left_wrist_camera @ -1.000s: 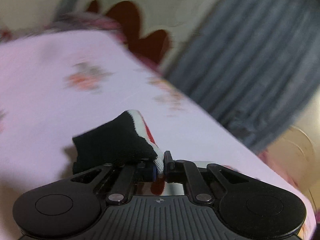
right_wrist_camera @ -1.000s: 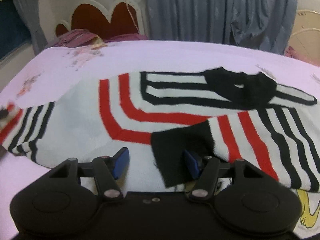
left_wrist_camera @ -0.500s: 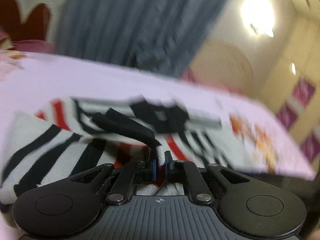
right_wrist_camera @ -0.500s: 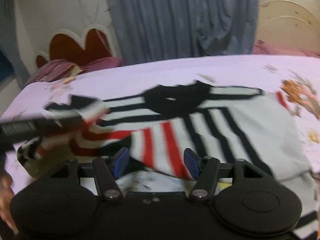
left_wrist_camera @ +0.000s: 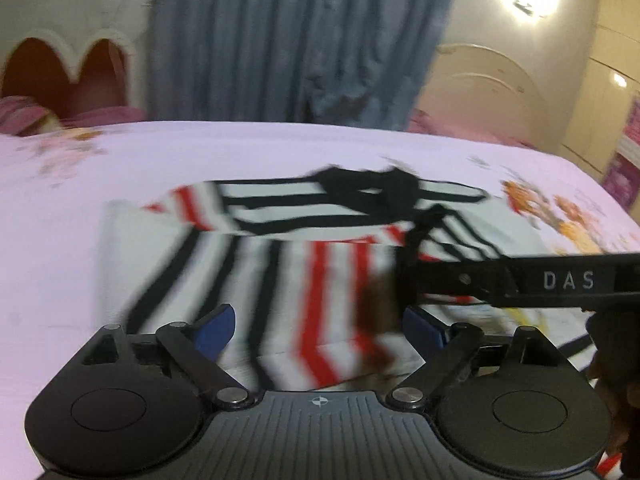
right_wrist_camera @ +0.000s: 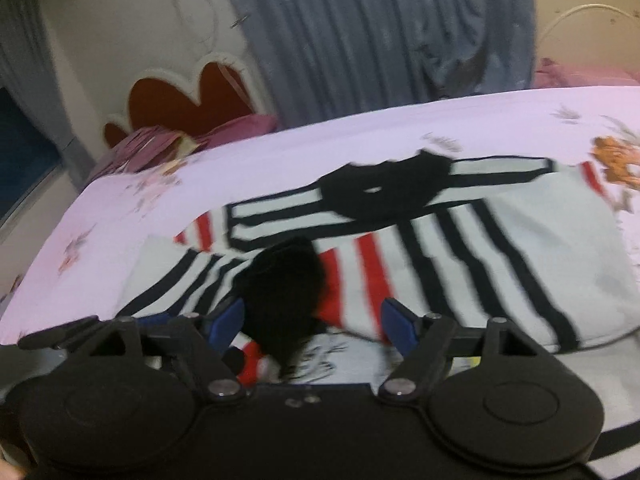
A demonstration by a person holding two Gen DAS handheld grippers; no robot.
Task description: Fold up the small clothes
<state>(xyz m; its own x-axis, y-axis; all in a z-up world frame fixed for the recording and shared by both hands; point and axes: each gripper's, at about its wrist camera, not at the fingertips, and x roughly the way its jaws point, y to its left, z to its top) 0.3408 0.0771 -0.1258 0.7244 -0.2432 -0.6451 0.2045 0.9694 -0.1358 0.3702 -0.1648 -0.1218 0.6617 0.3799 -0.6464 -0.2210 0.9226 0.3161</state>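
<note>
1. The striped sweater (left_wrist_camera: 304, 256) lies on the pink bedsheet (left_wrist_camera: 80, 240), both sleeves folded across its body, black collar on the far side.
2. The left tool (left_wrist_camera: 318, 326) is spread wide above the near hem, pinching nothing.
3. The right tool (right_wrist_camera: 312, 320) is spread too; the black sleeve cuff (right_wrist_camera: 284, 292) lies between its fingers, ungripped.
4. A grey curtain (left_wrist_camera: 304, 40) hangs behind the bed.

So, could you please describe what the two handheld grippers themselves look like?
Both are matte black plastic. The left gripper has a ribbed dark-grey body, round side discs, silver pivot screws, a small crosshair mark and blue finger pads. The right gripper matches, and its side shows white letters "DAS".
</note>
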